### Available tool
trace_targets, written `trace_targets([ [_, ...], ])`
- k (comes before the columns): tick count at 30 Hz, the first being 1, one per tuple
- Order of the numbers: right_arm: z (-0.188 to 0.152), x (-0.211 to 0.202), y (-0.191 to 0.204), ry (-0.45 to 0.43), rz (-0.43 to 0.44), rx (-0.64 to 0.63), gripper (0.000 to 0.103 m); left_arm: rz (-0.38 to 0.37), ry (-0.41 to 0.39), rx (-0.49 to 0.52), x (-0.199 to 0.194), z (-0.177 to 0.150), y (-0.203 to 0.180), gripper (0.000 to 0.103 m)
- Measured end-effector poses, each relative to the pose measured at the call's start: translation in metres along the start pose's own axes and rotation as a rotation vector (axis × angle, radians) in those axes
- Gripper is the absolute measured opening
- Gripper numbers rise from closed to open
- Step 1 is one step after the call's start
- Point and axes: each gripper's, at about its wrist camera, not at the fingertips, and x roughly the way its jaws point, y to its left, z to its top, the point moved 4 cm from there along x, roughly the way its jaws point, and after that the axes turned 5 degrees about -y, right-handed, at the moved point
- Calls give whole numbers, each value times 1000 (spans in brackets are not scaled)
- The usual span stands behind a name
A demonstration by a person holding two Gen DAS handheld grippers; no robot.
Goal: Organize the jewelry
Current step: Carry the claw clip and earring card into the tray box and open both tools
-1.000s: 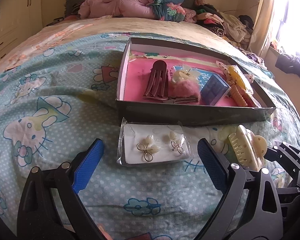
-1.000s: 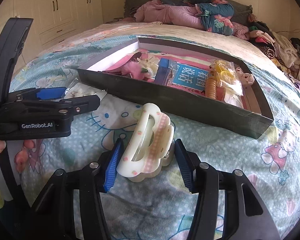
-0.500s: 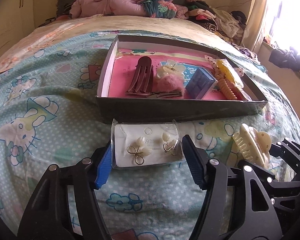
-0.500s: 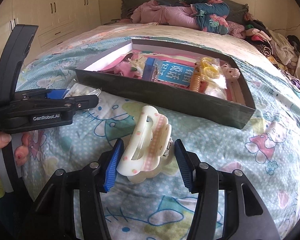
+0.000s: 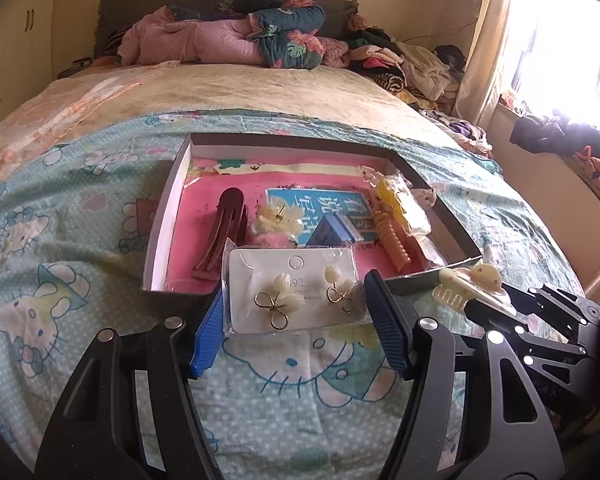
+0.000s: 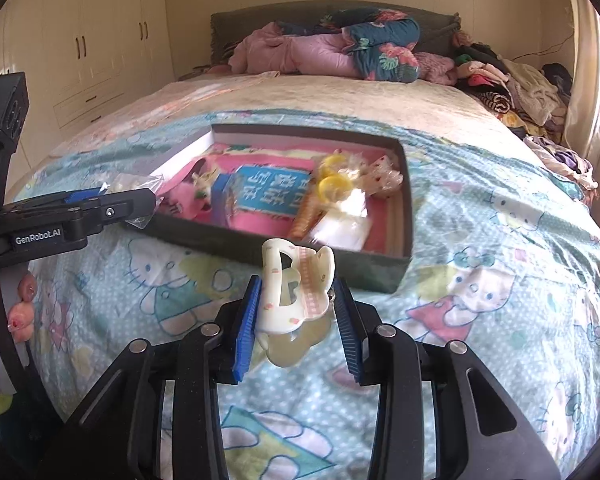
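Note:
My left gripper (image 5: 296,320) is shut on a white earring card (image 5: 292,290) in a clear sleeve, with two gold bow earrings, and holds it up in front of the near wall of the dark shallow box (image 5: 162,236). My right gripper (image 6: 298,316) is shut on a cream hair claw clip (image 6: 294,288) and holds it above the bed, just short of the box (image 6: 404,200). The claw clip (image 5: 470,284) also shows in the left wrist view. The box holds a maroon hair clip (image 5: 222,228), a blue card (image 5: 332,204), an orange coil tie (image 5: 392,240) and other pieces.
The box lies on a Hello Kitty bedspread (image 5: 60,240). Pink and floral bedding (image 5: 228,36) is piled at the headboard. Loose clothes (image 5: 412,64) lie at the far right by the window. White wardrobes (image 6: 80,48) stand to the left.
My left gripper closed on the earring card and lifted it off the bedspread toward the box. My right gripper closed tighter on the claw clip and raised it toward the box.

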Motion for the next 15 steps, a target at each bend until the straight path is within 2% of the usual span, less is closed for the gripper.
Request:
trace_targets([
  [6, 23, 1, -24, -54, -31, 31, 35, -11, -5, 15, 20, 22, -11, 56],
  [12, 42, 10, -37, -91, -38, 38, 35, -16, 16, 35, 43, 27, -23, 56],
  [15, 48, 25, -39, -81, -28, 36, 35, -15, 30, 41, 54, 27, -24, 57],
])
